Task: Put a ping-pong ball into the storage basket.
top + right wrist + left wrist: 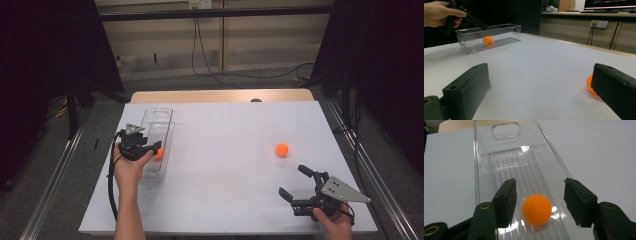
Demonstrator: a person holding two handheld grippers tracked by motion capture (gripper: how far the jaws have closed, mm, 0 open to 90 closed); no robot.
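Observation:
A clear plastic tray lies lengthwise at the table's left. An orange ball rests on its ribbed floor near the front end. My left gripper reaches into the tray. Its jaws stand on either side of the ball with a gap on each side, so the gripper is open. A second orange ball lies on the white table at the right. My right gripper stands wide open just in front of it. In the right gripper view that ball is half hidden behind the right-hand jaw.
White sheet covers the table, with a wooden strip at the far edge. In the right gripper view the tray with its ball stands far off, a hand above it. Cables lie on the floor beyond.

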